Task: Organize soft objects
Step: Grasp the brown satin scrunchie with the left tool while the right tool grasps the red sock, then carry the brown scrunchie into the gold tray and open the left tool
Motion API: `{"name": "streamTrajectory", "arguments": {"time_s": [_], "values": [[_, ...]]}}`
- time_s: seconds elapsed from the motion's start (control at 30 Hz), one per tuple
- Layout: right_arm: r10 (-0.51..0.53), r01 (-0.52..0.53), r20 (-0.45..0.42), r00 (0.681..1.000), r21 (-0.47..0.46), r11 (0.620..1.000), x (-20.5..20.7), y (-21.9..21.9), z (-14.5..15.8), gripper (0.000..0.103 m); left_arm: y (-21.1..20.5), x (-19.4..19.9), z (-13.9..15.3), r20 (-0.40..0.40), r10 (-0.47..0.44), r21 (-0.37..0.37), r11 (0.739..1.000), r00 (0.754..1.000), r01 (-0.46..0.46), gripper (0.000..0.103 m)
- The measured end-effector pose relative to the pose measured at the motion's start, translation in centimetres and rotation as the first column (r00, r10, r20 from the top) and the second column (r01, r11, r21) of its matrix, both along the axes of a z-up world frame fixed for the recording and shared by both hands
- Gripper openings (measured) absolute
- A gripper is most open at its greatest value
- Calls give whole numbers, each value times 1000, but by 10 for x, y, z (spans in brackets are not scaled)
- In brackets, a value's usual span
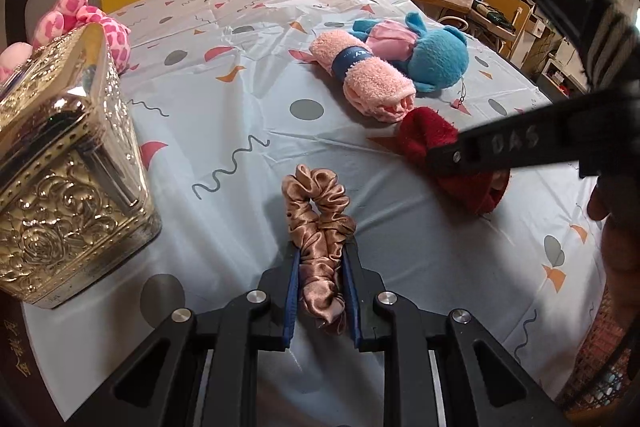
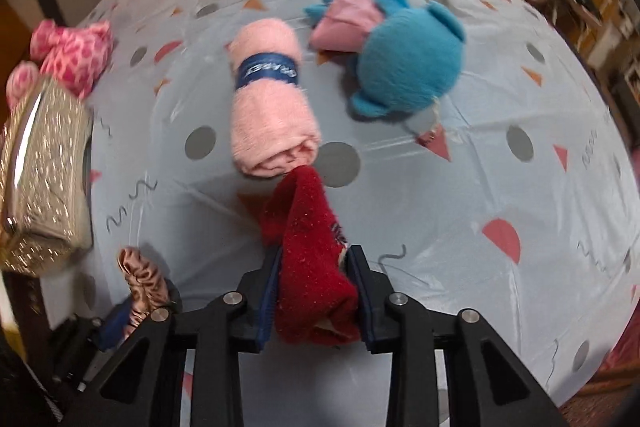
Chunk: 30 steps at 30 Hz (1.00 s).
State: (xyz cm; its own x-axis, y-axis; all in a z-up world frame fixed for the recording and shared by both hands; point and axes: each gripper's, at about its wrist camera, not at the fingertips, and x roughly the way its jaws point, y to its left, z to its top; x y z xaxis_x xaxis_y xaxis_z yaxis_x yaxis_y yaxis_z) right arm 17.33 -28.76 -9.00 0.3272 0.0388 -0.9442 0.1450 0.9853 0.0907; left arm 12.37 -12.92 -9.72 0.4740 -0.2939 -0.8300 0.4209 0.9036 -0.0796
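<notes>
We see our left gripper (image 1: 320, 259) pinching a crumpled rose-gold satin scrunchie (image 1: 318, 227), lifted just above the table. Our right gripper (image 2: 314, 263) clamps a fuzzy dark red sock (image 2: 310, 247) whose tip touches a rolled pink towel with a blue band (image 2: 270, 95). The pale blue patterned tablecloth (image 1: 224, 131) also bears an embossed gold tin (image 1: 68, 163).

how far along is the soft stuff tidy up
Nothing looks put away yet. In hand: the left gripper is shut on the satin scrunchie, and the right gripper has the red sock between its fingers. Left: the rolled pink towel and blue plush lie on the table.
</notes>
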Motion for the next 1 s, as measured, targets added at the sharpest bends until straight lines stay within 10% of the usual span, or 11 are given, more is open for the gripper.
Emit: {"name": "streamTrajectory", "arguments": {"time_s": [0.2,0.53,1.0], "values": [[5,-5,-18,1000,18,1000,2,-4,-7,33,-5,9,11,-58,-20,-20,1000,998,19,13],[38,-38,-9,999,-37,999,0,3,-9,34,-14,51,98,75,-25,-52,998,997,29,13],[103,-101,12,995,-99,990,-5,31,-11,34,134,124,148,161,328,-67,945,931,-321,13]]}}
